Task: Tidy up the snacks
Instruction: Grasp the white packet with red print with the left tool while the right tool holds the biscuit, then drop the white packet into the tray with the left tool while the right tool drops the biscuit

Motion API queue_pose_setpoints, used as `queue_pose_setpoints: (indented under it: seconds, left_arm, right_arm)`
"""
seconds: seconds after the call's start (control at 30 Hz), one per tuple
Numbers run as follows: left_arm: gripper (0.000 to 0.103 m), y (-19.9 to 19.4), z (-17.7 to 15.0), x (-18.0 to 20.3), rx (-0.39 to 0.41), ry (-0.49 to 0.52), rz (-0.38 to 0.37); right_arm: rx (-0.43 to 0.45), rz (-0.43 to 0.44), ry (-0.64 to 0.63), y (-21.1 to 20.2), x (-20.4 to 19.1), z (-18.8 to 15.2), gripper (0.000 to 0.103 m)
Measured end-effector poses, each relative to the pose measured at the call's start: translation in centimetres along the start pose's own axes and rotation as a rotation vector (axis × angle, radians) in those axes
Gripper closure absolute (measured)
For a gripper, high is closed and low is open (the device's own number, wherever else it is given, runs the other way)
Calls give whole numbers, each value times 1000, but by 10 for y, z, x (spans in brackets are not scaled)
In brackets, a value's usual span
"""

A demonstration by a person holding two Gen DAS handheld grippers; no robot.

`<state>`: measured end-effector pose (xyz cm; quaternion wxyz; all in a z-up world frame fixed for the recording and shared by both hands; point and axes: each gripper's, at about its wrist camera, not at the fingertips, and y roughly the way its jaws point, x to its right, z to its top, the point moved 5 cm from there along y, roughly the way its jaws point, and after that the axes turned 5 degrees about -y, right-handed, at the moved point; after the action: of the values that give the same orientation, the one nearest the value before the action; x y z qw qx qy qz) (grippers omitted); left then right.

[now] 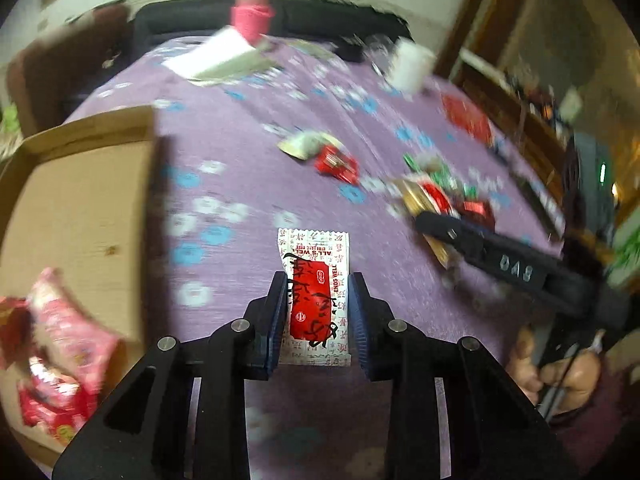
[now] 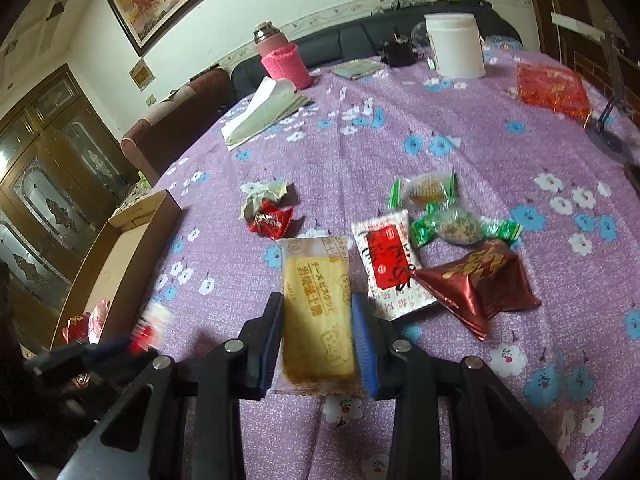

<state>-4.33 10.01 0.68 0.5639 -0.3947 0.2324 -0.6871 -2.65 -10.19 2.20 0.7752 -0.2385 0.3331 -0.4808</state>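
My left gripper (image 1: 318, 280) is shut on a white-and-red snack packet (image 1: 316, 300), held above the purple cloth to the right of the cardboard box (image 1: 84, 208). The box holds pink and red snack packs (image 1: 60, 356) at its near end. My right gripper (image 2: 318, 300) is shut on a yellow biscuit packet (image 2: 316, 308). On the cloth beyond it lie a second white-and-red packet (image 2: 390, 264), a dark red foil pack (image 2: 480, 284), green-wrapped sweets (image 2: 456, 224) and a red crumpled wrapper (image 2: 270, 220). The right gripper shows in the left wrist view (image 1: 424, 220).
A white tub (image 2: 454, 46), a pink-sleeved flask (image 2: 280, 56), a paper booklet (image 2: 264, 114) and a red foil bag (image 2: 552, 88) stand toward the table's far side. A dark sofa lies behind the table. The box also shows at left (image 2: 136, 232).
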Motion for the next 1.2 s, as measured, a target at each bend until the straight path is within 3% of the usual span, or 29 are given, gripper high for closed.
queue_pose_setpoints:
  seconds: [0.17, 0.37, 0.57, 0.67, 0.9, 1.1, 1.13, 1.17, 1.2]
  left_arm:
    - [73, -42, 13, -59, 78, -107, 49]
    - [73, -59, 30, -140, 113, -227, 143]
    - [73, -52, 35, -200, 82, -322, 178]
    - [73, -45, 30, -220, 48, -396, 142]
    - [73, -59, 25, -228, 68, -471, 56]
    - [73, -90, 23, -204, 131, -461, -30]
    - [69, -94, 23, -198, 141, -451, -39]
    - [56, -98, 25, -187, 152, -435, -52]
    - [51, -100, 27, -177, 158, -421, -61]
  right_arm:
    - [33, 19, -81, -18, -35, 5, 66]
    - [-24, 111, -205, -5, -113, 14, 66]
    - [-101, 161, -292, 37, -184, 19, 66]
    - [-139, 170, -329, 60, -211, 18, 66]
    - [-192, 167, -381, 97, -251, 15, 64]
    - [-123, 150, -388, 71, -243, 18, 51]
    - [-106, 139, -382, 63, -236, 18, 50]
    - [-92, 128, -372, 56, -227, 18, 50]
    - [-83, 119, -361, 51, -220, 20, 50]
